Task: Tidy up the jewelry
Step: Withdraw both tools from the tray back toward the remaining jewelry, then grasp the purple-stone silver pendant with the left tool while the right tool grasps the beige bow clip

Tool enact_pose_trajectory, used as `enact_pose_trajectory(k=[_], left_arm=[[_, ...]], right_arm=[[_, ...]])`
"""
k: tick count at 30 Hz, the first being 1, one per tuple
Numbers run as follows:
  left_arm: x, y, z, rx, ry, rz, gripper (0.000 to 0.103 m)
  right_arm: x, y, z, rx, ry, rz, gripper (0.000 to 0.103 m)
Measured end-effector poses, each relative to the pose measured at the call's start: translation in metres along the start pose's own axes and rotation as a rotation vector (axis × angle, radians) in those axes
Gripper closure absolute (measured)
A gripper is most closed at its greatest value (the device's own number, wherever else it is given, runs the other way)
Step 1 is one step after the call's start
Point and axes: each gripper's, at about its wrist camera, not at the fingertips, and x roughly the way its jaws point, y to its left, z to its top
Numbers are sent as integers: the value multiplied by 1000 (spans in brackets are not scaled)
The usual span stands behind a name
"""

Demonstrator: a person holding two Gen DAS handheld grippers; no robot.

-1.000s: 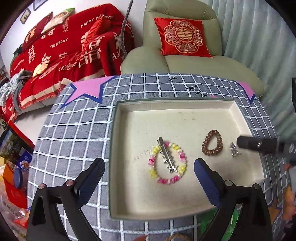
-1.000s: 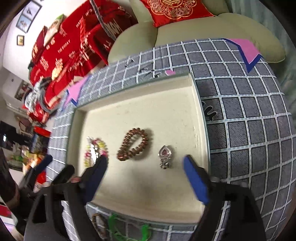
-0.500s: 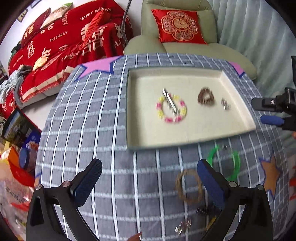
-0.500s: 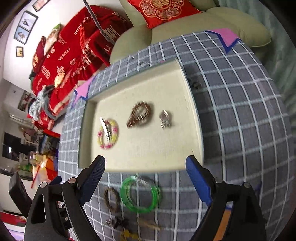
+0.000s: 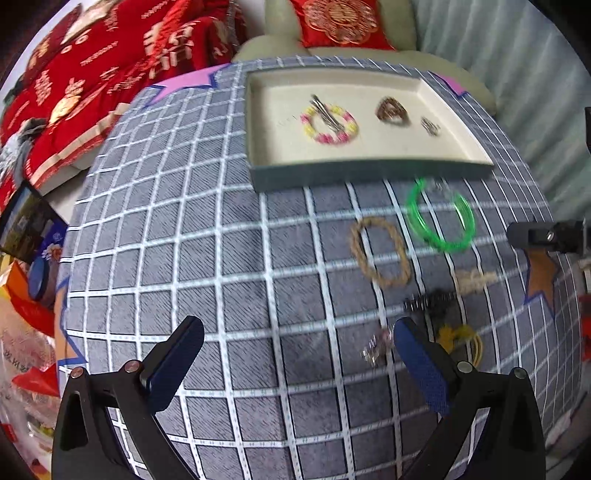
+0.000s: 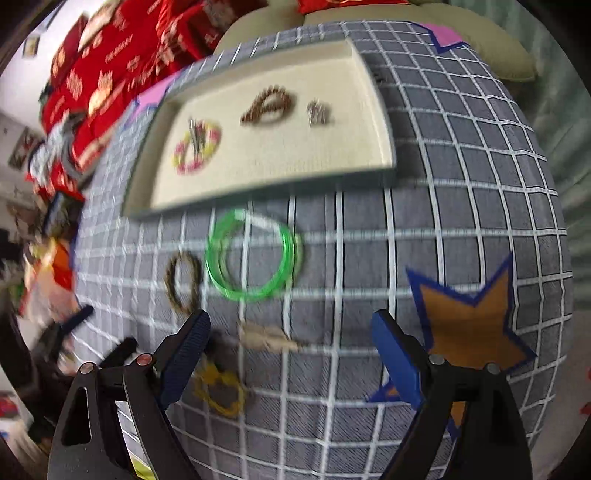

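A cream tray (image 5: pixel 369 171) (image 6: pixel 384 122) lies at the far side of the checked tablecloth. In it lie a pink-yellow bead bracelet (image 5: pixel 328 123) (image 6: pixel 197 149) with a silver clip across it, a brown bead bracelet (image 5: pixel 392 110) (image 6: pixel 269 105) and a small brooch (image 5: pixel 430 126) (image 6: pixel 318 111). On the cloth in front lie green bangles (image 5: pixel 440 214) (image 6: pixel 253 256), a woven brown ring (image 5: pixel 380 252) (image 6: pixel 183 278), a beige piece (image 6: pixel 269 338), a yellow ring (image 6: pixel 218 391) and a small silver piece (image 5: pixel 375 349). My left gripper (image 5: pixel 297 360) hangs open above the cloth. My right gripper (image 6: pixel 291 354) is open above the beige piece.
A red-covered sofa (image 5: pixel 92 66) and a pale green armchair with a red cushion (image 5: pixel 340 22) stand behind the table. An orange star patch (image 6: pixel 472 325) marks the cloth at right. Bags and boxes crowd the floor at left (image 5: pixel 26 258).
Both grippers have drawn back from over the tray toward the near side of the table. The loose pieces on the cloth have come into view. Both stayed open.
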Motion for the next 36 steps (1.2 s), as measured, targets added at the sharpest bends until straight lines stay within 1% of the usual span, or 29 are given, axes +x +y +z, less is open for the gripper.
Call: enact_pose_trajectory(k=[2, 7, 9, 11, 12, 13, 14, 18, 19, 20, 25, 26, 29, 30, 31, 33, 34, 35, 36], left_arm=[[2, -3, -5, 30, 4, -9, 0], [9, -13, -14, 105, 20, -34, 0], [12, -17, -16, 125, 31, -39, 6], [16, -18, -17, 131, 38, -45, 6], [17, -18, -17, 133, 39, -50, 6], [18, -19, -16, 136, 40, -55, 11], [19, -21, -16, 141, 42, -56, 15], [23, -23, -16, 149, 46, -66, 16], [23, -24, -16, 152, 46, -69, 21], [24, -25, -16, 155, 49, -73, 23], [26, -33, -17, 188, 54, -83, 23], [25, -35, -17, 193, 55, -87, 27], [25, -41, -17, 210, 57, -94, 29], [25, -42, -17, 212, 56, -94, 32], [25, -44, -17, 218, 52, -87, 39], [24, -45, -15, 220, 50, -95, 47], [23, -46, -14, 220, 47, -98, 59], [22, -46, -14, 220, 48, -104, 68], [22, -46, -13, 216, 49, -111, 75]], right_arm=[[4, 6, -6, -75, 16, -40, 12], [17, 15, -14, -227, 45, -100, 13], [20, 19, -14, -270, 51, -106, 13], [25, 26, -14, -317, 55, -120, 14], [28, 30, -14, -346, 56, -131, 16], [31, 34, -14, -372, 60, -141, 19], [34, 36, -14, -395, 67, -151, 24], [45, 42, -15, -458, 89, -176, 32], [47, 43, -15, -469, 93, -177, 33], [47, 44, -14, -475, 89, -169, 33], [52, 50, -9, -507, 96, -159, 33], [53, 53, -8, -514, 97, -158, 34], [53, 59, -10, -521, 98, -154, 38], [53, 61, -11, -522, 97, -153, 41], [52, 63, -12, -525, 97, -150, 43], [50, 70, -18, -532, 96, -148, 52], [49, 73, -20, -537, 97, -148, 55], [48, 76, -23, -538, 99, -149, 59], [48, 78, -26, -539, 101, -149, 64]])
